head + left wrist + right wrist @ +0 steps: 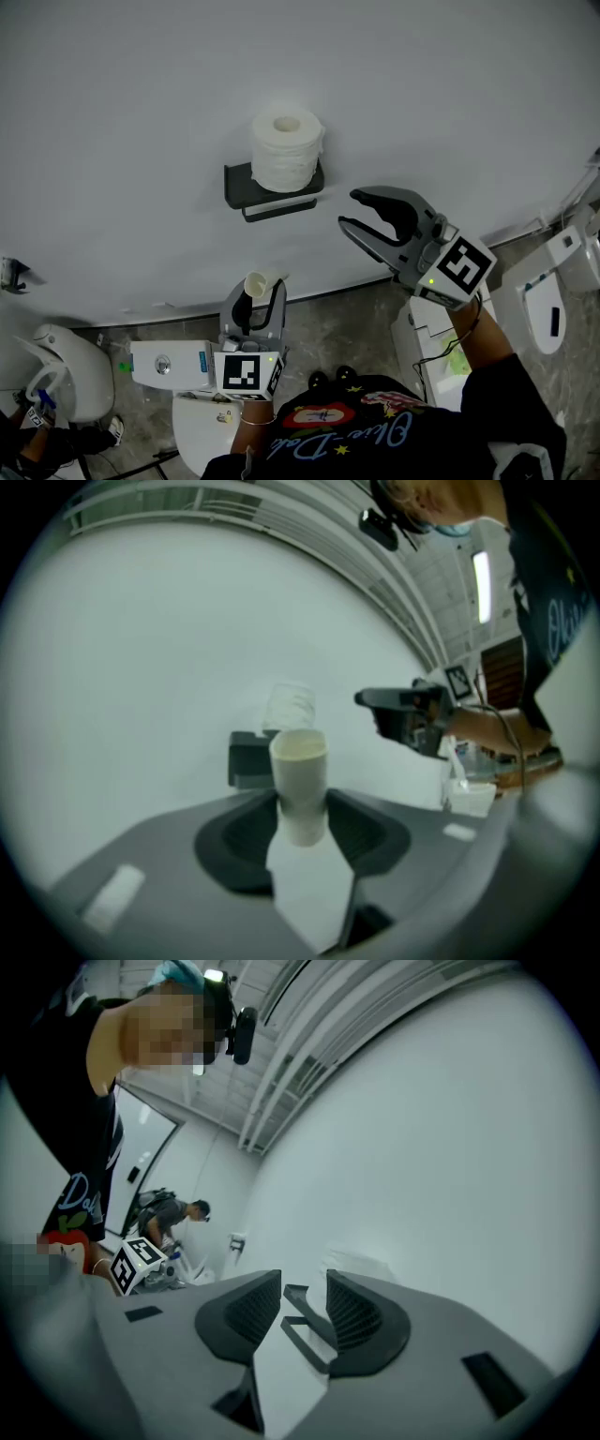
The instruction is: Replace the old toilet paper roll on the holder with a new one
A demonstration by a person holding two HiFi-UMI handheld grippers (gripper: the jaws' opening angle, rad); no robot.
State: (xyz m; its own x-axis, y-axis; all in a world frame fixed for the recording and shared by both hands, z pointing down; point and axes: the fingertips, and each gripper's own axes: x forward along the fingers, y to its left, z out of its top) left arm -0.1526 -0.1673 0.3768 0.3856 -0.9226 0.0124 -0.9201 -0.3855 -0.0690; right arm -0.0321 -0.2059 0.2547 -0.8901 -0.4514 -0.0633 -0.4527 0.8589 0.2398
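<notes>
A full white toilet paper roll (286,150) stands on end atop the black wall holder (240,187); an empty cream cardboard tube (257,282) stands upright below, clamped in the left gripper (261,292).

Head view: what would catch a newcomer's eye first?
A full white toilet paper roll stands upright on the black wall-mounted holder, centre of the wall. Below it, the left gripper clamps a bare pale cardboard tube; to the right, the right gripper hangs open and empty near the holder.

light: even, cool, flat on wall (141,84) | source: ceiling strip (481,585) | shadows: soft | my gripper views: fisheye-bent, black corners, near foreground blurred
</notes>
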